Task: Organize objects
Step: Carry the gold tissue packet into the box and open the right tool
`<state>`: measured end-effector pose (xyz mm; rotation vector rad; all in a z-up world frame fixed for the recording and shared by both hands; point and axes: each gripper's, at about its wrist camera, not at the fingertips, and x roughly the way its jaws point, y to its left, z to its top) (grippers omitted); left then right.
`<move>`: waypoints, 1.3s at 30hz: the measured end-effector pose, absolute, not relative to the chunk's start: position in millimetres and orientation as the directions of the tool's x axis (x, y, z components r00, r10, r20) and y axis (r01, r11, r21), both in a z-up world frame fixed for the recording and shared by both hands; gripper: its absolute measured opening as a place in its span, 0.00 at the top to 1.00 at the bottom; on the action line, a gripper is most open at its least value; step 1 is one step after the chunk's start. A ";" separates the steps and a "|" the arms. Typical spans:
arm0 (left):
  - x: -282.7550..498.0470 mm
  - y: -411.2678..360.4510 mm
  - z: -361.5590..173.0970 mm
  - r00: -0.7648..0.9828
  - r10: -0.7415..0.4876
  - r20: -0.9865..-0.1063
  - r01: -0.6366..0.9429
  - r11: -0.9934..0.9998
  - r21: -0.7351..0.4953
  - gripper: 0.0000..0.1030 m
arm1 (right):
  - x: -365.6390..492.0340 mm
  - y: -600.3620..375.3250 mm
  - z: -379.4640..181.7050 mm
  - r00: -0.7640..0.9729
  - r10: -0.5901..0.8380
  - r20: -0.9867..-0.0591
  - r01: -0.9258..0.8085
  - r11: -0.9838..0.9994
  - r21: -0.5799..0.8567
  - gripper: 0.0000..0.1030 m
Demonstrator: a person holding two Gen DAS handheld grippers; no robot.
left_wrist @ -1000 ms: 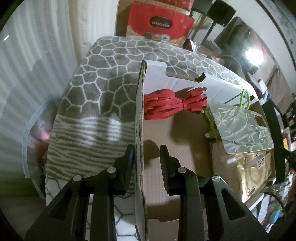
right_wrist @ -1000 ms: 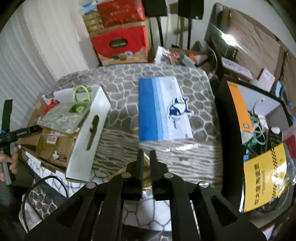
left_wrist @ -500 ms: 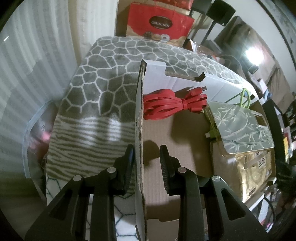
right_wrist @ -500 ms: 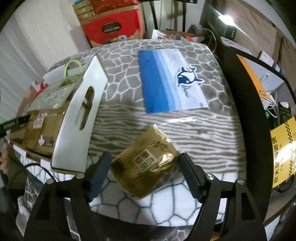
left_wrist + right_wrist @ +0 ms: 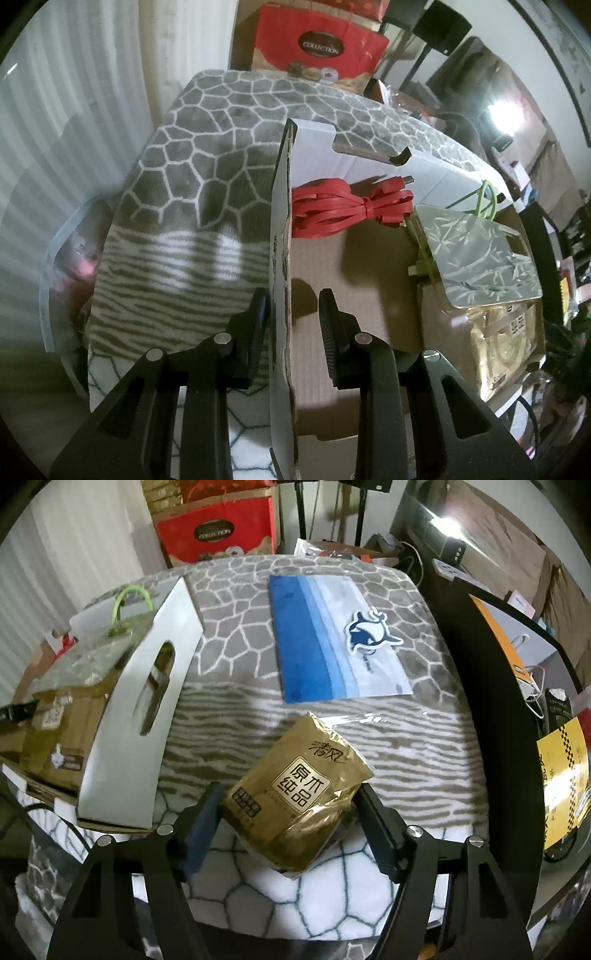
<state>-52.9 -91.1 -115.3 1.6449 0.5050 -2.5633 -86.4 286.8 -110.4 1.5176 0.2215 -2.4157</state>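
Two risks: the right gripper, jaws spread around the crinkly gold foil tissue packet lying on the grey hexagon-patterned blanket, may crush or squirt out the soft, slick pack if it closes off-centre; the left gripper, pinching the white cardboard box flap, could tip the box if it pulls. Versus a second ago: right jaws, then nearly together, have opened wide then narrowed slightly, packet now between them; left unchanged
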 end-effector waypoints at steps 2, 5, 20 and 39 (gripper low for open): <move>-53.0 -91.2 -115.3 -0.432 0.133 -0.892 0.220 -0.944 -0.247 0.76 | -88.0 294.3 -102.3 -0.426 -0.172 -0.888 0.300 -0.953 0.041 0.32; -52.1 -92.2 -114.7 -0.433 0.135 -0.891 0.218 -0.944 -0.249 0.76 | -92.1 303.1 -86.4 -0.442 -0.217 -0.870 0.291 -0.953 0.090 0.32; -47.4 -104.6 -104.4 -0.453 0.170 -0.875 0.237 -0.923 -0.302 0.76 | -70.9 192.9 -7.5 -0.407 -0.476 -0.780 0.600 -0.783 0.165 0.32; -40.7 -125.6 -94.6 -0.478 0.174 -0.861 0.259 -0.909 -0.327 0.74 | -56.4 60.7 -57.9 -0.225 -0.542 -0.810 0.802 -0.575 0.162 0.32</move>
